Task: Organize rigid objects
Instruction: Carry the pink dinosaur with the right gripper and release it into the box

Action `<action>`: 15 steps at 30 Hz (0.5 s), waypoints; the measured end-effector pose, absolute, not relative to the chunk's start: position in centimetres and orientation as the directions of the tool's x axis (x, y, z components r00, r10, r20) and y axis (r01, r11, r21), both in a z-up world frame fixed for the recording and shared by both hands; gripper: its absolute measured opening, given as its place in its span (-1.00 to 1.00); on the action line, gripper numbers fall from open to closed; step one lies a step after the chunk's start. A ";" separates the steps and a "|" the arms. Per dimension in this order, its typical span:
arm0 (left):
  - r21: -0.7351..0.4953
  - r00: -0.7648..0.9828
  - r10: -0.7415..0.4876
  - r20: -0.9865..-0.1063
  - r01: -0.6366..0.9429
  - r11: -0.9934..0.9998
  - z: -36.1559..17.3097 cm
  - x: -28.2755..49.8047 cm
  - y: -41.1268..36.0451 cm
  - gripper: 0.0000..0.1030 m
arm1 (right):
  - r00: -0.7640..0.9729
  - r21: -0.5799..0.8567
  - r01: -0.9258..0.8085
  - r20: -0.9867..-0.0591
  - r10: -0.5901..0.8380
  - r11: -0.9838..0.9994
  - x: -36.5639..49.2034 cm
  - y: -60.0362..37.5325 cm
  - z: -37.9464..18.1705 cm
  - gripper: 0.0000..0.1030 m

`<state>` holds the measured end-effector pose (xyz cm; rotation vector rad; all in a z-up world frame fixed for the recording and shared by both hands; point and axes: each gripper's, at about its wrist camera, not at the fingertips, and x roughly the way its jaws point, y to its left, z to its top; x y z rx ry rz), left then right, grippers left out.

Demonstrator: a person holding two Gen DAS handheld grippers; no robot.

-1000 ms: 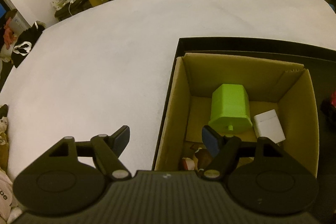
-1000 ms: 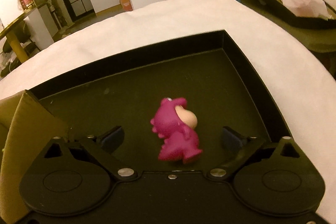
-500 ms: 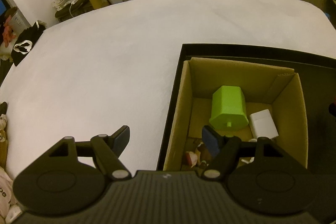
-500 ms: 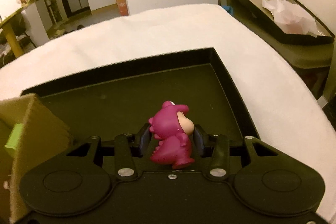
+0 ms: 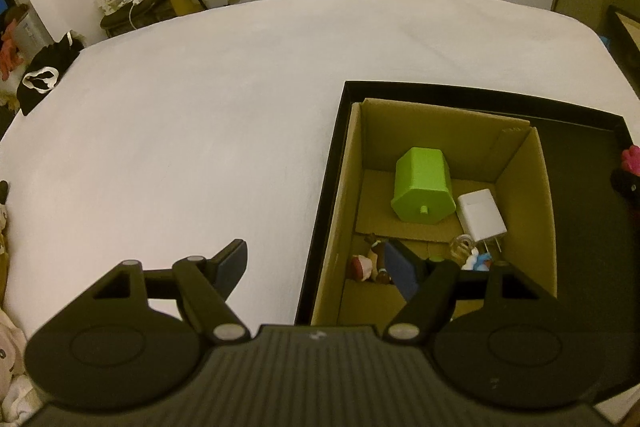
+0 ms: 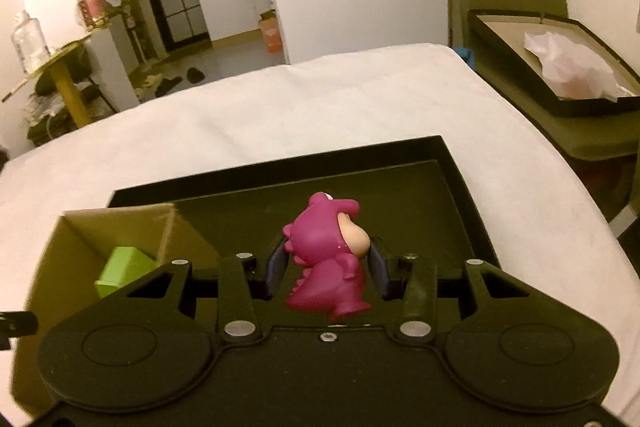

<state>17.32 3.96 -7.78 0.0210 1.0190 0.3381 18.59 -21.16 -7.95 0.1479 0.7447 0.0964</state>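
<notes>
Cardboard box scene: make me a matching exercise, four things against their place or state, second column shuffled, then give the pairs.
Things:
1. pink dinosaur figure
2. green block
3. white charger
4. left gripper

Places or states:
A. jaws wide apart, holding nothing
B. lying in the cardboard box, right beside the green block
C. clamped between the jaws of the right gripper, over the black tray
D. in the cardboard box, toward its far wall

Pairs: 1-C, 2-D, 3-B, 4-A

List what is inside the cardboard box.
The cardboard box holds a green block, a white charger and small figurines; the left hand-held gripper hides part of the near end.
</notes>
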 end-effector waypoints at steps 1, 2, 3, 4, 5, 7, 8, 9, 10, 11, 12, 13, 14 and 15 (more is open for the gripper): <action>0.172 0.478 0.284 -0.831 -0.266 0.949 -7.7 17.2 4.0 0.44 | 0.732 0.173 -0.043 -0.664 0.148 0.984 18.5 -21.1 -7.7 -0.17; 0.170 0.480 0.283 -0.831 -0.264 0.949 -7.7 17.1 4.0 0.44 | 0.734 0.175 -0.049 -0.661 0.154 0.983 18.3 -20.9 -7.4 -0.17; 0.169 0.480 0.280 -0.831 -0.263 0.950 -7.6 16.9 4.1 0.44 | 0.736 0.173 -0.058 -0.658 0.160 0.983 18.2 -20.8 -7.2 -0.17; 0.165 0.479 0.276 -0.833 -0.262 0.951 -7.7 16.8 4.1 0.44 | 0.739 0.169 -0.070 -0.654 0.165 0.983 18.0 -20.5 -6.9 -0.17; 0.161 0.479 0.273 -0.834 -0.262 0.951 -7.7 16.7 4.2 0.44 | 0.741 0.162 -0.084 -0.650 0.170 0.983 17.9 -20.3 -6.7 -0.17; 0.157 0.480 0.270 -0.835 -0.264 0.952 -7.7 16.5 4.3 0.44 | 0.743 0.149 -0.107 -0.645 0.179 0.983 17.7 -19.7 -6.4 -0.17; 0.154 0.480 0.268 -0.835 -0.264 0.952 -7.7 16.5 4.3 0.44 | 0.743 0.148 -0.116 -0.643 0.185 0.982 17.6 -19.4 -6.3 -0.17; 0.153 0.480 0.266 -0.836 -0.263 0.953 -7.8 16.4 4.4 0.44 | 0.742 0.146 -0.125 -0.643 0.190 0.981 17.6 -19.1 -6.2 -0.17; 0.151 0.480 0.265 -0.836 -0.264 0.953 -7.8 16.3 4.4 0.44 | 0.742 0.144 -0.134 -0.641 0.196 0.980 17.5 -18.8 -6.2 -0.17; 0.147 0.481 0.263 -0.837 -0.264 0.953 -7.9 16.2 4.5 0.44 | 0.742 0.141 -0.143 -0.639 0.201 0.980 17.2 -18.4 -6.0 -0.17; 0.144 0.481 0.260 -0.837 -0.265 0.953 -7.9 16.1 4.6 0.44 | 0.743 0.138 -0.152 -0.637 0.205 0.979 17.1 -18.0 -5.9 -0.17; 0.140 0.481 0.257 -0.838 -0.265 0.954 -8.0 16.1 4.7 0.44 | 0.743 0.135 -0.162 -0.635 0.210 0.978 17.1 -17.7 -5.8 -0.17; 0.135 0.480 0.252 -0.840 -0.265 0.955 -8.1 16.0 4.8 0.44 | 0.743 0.133 -0.172 -0.633 0.217 0.976 17.0 -17.3 -5.6 -0.17; 0.130 0.481 0.247 -0.841 -0.265 0.956 -8.2 16.0 4.9 0.44 | 0.743 0.131 -0.181 -0.632 0.223 0.975 17.0 -17.0 -5.5 -0.17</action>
